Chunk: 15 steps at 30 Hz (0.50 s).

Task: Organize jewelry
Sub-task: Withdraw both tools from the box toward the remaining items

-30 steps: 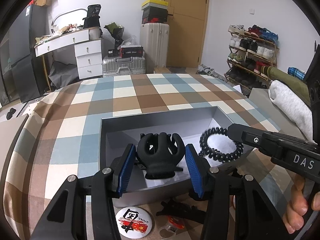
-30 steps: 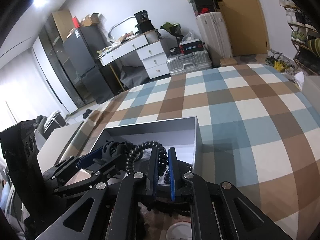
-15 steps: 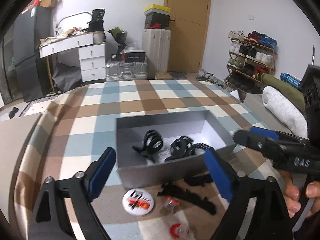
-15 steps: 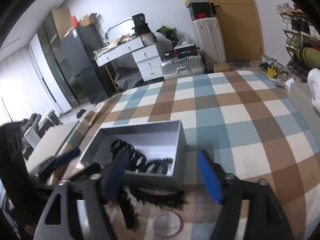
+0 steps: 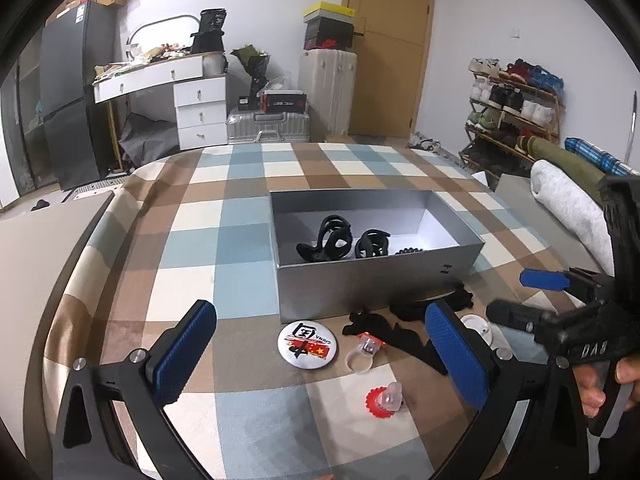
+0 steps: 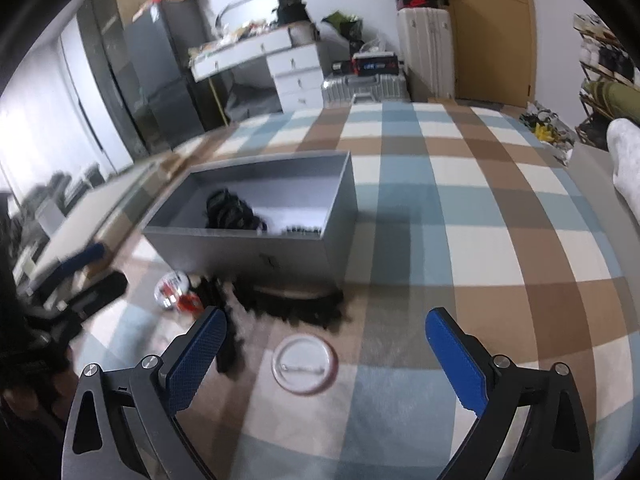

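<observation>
In front of the grey box [image 5: 372, 284], badges and black clips lie between both spread, empty tongs [image 5: 320, 356].

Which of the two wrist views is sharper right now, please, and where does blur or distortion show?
The left wrist view is sharp: the print on the round white badge reads clearly, though fisheye bends the checked blue-and-brown cloth at the edges. The right wrist view is motion-smeared: the black hair clips in the grey rectangular box and the left hand-held gripper look soft.
</observation>
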### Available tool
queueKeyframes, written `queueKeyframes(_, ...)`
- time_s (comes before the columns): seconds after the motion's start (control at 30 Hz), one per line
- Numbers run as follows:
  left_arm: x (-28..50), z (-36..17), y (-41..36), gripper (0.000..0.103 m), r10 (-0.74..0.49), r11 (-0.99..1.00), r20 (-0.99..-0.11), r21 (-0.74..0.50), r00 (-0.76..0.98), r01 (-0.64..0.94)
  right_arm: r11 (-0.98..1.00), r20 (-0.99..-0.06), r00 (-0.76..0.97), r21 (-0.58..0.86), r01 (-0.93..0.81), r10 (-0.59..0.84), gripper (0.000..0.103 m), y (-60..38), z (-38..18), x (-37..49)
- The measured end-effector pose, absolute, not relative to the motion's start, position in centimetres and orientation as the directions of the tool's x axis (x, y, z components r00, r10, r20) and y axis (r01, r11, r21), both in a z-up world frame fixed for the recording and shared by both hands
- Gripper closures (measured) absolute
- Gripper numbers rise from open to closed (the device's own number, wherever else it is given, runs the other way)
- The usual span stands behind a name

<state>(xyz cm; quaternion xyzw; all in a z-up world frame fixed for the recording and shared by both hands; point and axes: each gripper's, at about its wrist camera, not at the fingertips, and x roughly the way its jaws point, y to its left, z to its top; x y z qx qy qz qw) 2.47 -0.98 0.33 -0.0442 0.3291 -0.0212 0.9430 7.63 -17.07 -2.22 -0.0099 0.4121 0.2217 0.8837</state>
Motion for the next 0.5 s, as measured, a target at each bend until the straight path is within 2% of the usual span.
queueKeyframes(0.5, 2.4, -1.5, -2.1, 0.001, -0.083, 0.996, -0.679, -0.068, 0.729, 0.051, 0.894, -0.797, 0.509, 0.087, -0.439, 0.327, 0.002, -16.0, -4.3, 7.1)
